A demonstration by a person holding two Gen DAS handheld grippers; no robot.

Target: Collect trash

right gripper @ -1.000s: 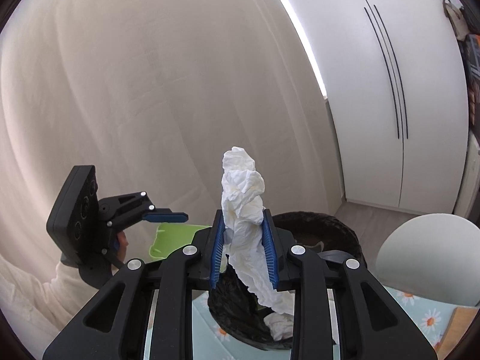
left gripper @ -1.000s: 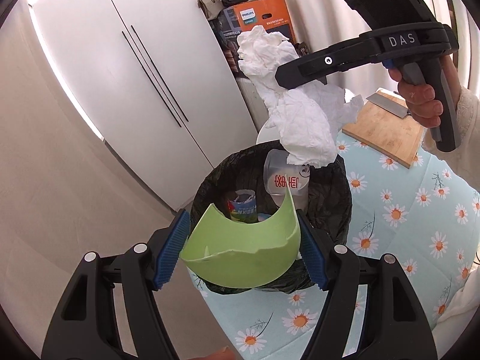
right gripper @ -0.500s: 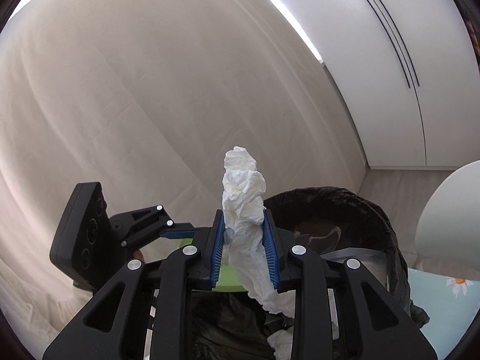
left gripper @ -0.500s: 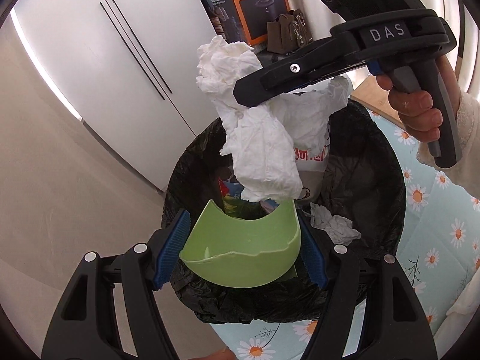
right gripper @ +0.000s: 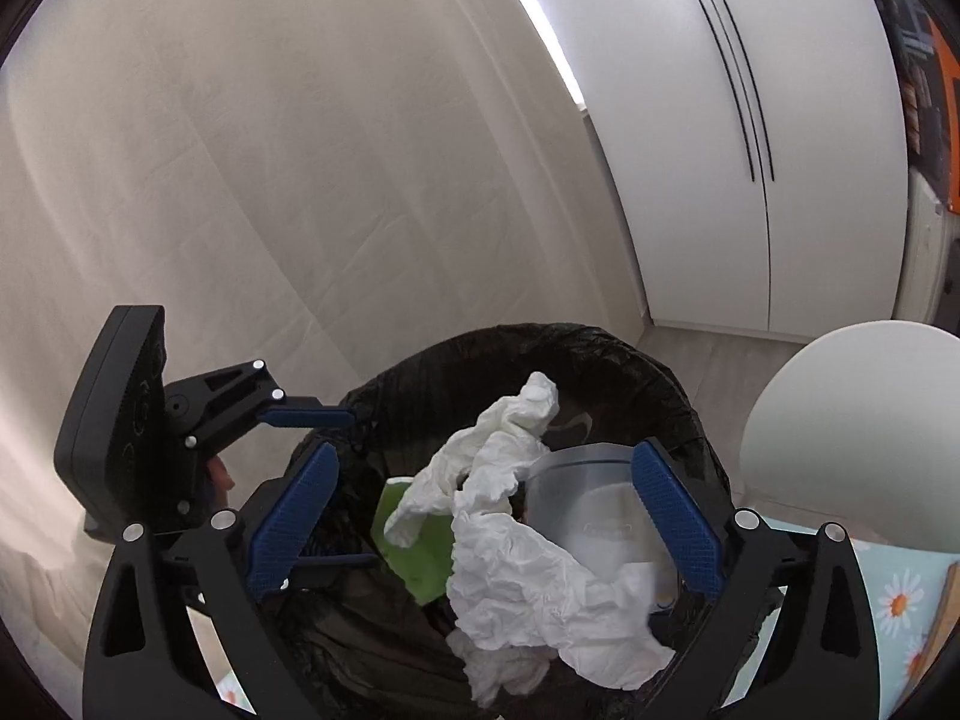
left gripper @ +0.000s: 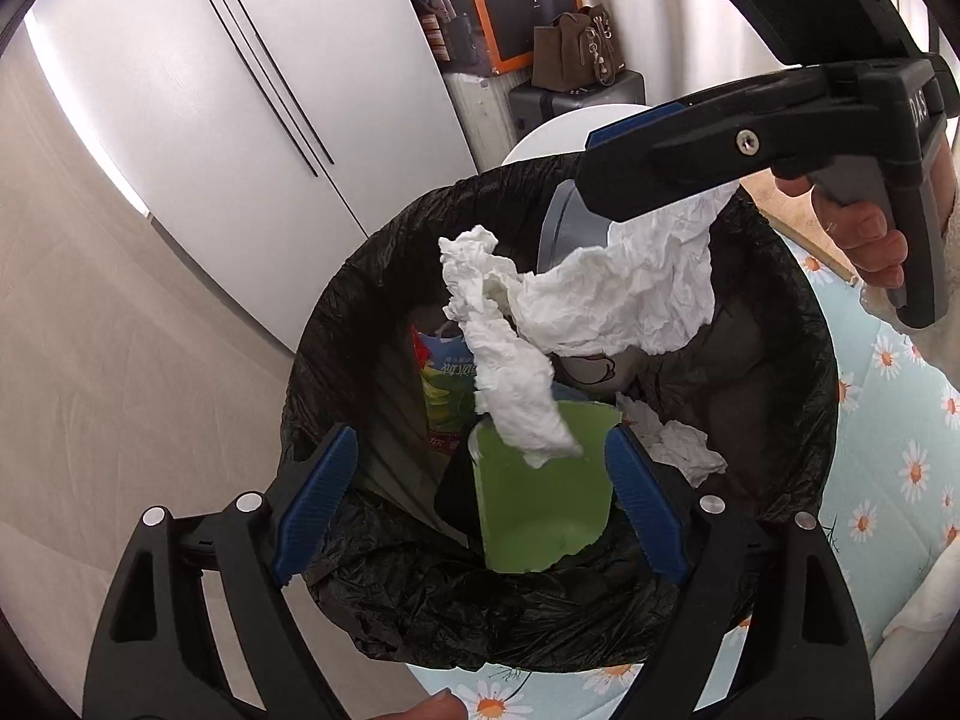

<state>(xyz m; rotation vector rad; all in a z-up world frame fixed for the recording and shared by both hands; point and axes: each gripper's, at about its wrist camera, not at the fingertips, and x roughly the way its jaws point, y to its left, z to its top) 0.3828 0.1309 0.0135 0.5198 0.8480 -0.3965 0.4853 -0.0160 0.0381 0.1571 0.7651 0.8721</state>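
Note:
The trash bin, lined with a black bag (left gripper: 336,330), fills both views. My left gripper (left gripper: 480,498) hangs over its near rim with jaws opening. A green broken bowl piece (left gripper: 540,504) lies loose between the pads, down in the bag. My right gripper (right gripper: 486,519) is over the bin with jaws opening wide. A crumpled white tissue (right gripper: 516,558) sags free between its pads and drops into the bag. From the left wrist the tissue (left gripper: 600,306) trails below the right gripper's finger (left gripper: 690,162). The green piece (right gripper: 420,546) also shows under the tissue.
In the bag lie a clear plastic cup (right gripper: 594,504), a printed wrapper (left gripper: 447,384) and another tissue wad (left gripper: 678,444). A daisy-print cloth (left gripper: 900,450) covers the table at right. White cupboard doors (left gripper: 240,90), an orange box (left gripper: 528,0) and a brown bag (left gripper: 576,48) stand behind.
Both grippers sank closer to the bin and spread their jaws. The green piece left the left pads and tipped into the bag. The tissue slipped from the right pads and is falling in.

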